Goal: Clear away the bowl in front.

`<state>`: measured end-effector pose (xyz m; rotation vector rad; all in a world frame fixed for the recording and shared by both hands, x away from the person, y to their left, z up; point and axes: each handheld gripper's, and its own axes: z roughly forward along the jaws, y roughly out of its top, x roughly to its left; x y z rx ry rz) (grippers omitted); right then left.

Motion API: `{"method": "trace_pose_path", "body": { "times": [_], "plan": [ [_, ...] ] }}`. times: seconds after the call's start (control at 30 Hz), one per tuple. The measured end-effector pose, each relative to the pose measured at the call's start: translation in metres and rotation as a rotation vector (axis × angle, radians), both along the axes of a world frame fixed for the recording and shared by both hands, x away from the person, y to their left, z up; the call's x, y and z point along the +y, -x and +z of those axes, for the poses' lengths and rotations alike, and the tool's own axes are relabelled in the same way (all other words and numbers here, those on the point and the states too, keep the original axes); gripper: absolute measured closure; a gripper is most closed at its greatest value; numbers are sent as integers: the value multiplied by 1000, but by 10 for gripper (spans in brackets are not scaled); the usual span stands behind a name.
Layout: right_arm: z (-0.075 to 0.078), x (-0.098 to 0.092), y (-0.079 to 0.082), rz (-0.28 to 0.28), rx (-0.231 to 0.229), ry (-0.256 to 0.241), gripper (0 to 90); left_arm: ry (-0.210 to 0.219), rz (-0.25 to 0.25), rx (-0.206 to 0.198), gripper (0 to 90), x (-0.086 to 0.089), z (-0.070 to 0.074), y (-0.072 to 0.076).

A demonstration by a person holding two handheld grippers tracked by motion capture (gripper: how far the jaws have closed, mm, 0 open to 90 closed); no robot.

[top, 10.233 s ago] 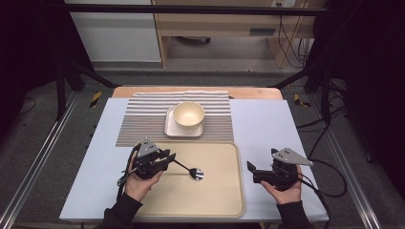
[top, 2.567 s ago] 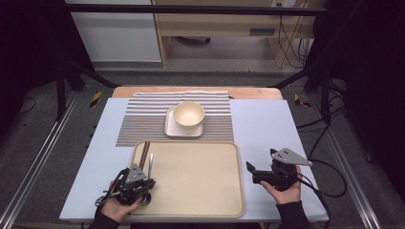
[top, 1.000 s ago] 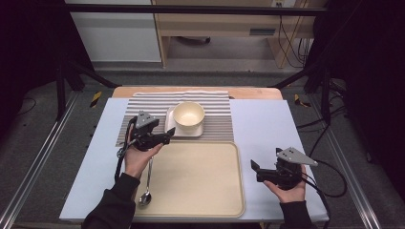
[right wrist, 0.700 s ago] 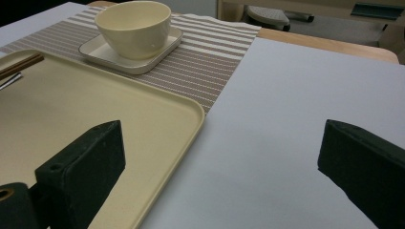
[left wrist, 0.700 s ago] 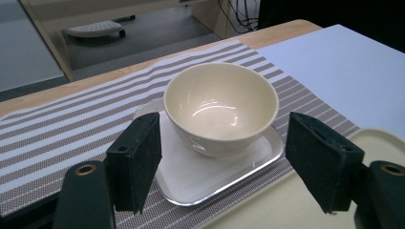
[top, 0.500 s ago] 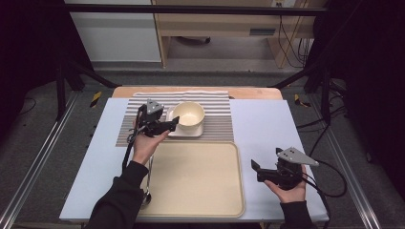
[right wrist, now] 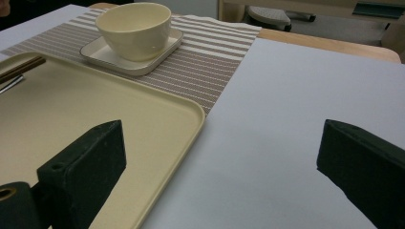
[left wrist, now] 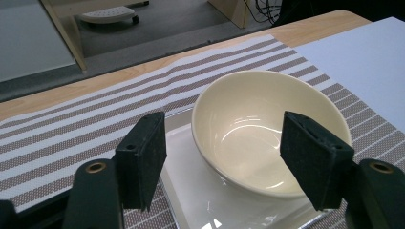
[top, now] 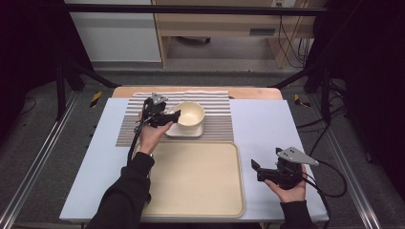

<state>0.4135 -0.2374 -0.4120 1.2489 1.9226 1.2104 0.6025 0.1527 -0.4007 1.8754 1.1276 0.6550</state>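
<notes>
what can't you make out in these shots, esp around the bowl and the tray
- High view: the tray's near left corner is hidden by the person's sleeve.
- Left gripper view: the bowl's foot on the square plate is cut off by the jaws.
- Right gripper view: utensils are cut off by the left edge.

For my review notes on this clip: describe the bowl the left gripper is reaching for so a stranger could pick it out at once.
Start at the striped mat at the far side of the table, beyond the big beige tray. On it lies a small square white plate, and the bowl stands on that plate, between the open jaws of the left gripper. It is the only round, deep, cream dish there, and it is empty.
</notes>
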Motion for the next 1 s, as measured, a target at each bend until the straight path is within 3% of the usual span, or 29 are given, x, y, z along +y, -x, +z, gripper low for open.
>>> {"method": "trace_pose_path", "body": {
  "times": [0.57, 0.67, 0.8, 0.93, 1.0],
  "plan": [
    [-4, 1, -2, 5, 15, 9, 31, -65, 31, 82, 448, -8, -39, -28],
    [-4, 1, -3, 6, 17, 6, 32, -55, 32, 90, 476, -9, -42, -30],
    [-4, 1, -3, 6, 20, 7, 33, -86, 32, 118, 506, -13, -43, -34],
    [-4, 1, -3, 7, 19, 5, 33, -74, 39, 146, 558, -15, -45, -37],
    [-4, 0, -3, 8, 21, 2, 33, -47, 41, 159, 577, -15, -46, -38]
  ]
}}
